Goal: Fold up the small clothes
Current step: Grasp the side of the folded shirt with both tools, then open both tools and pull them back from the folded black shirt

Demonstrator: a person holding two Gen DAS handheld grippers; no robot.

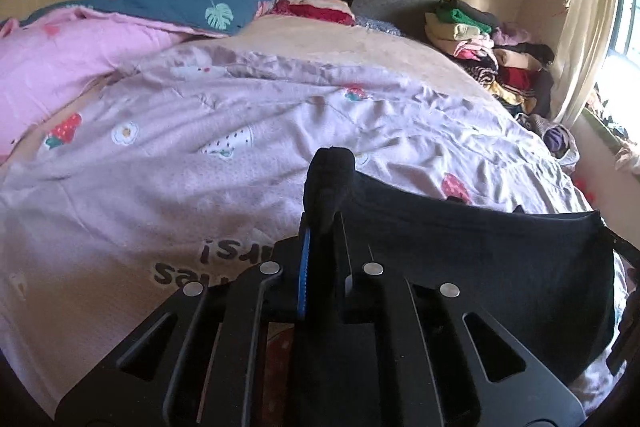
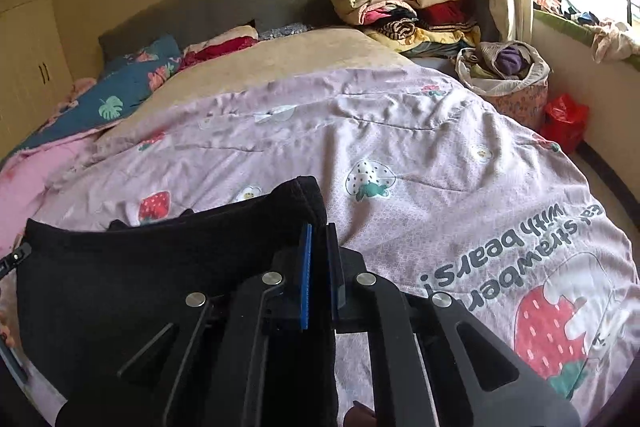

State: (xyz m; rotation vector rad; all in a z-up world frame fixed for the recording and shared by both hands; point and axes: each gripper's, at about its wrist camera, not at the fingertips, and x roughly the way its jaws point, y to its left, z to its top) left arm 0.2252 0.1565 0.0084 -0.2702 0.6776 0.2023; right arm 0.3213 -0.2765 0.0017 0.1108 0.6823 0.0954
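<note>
A small black garment (image 1: 500, 259) hangs stretched between my two grippers above the bed. My left gripper (image 1: 322, 227) is shut on its left corner, which sticks up past the fingertips. My right gripper (image 2: 319, 231) is shut on the garment's (image 2: 160, 267) right corner. The cloth spans to the right in the left wrist view and to the left in the right wrist view. The other gripper's tip shows at each view's edge, holding the far corner.
A pink strawberry-print quilt (image 2: 400, 147) covers the bed under the garment. Pink and blue bedding (image 1: 160, 7) lies at the far left. A stack of folded clothes (image 2: 408, 3) sits by the headboard, a full basket (image 2: 508, 75) and a red bag (image 2: 564, 119) by the window.
</note>
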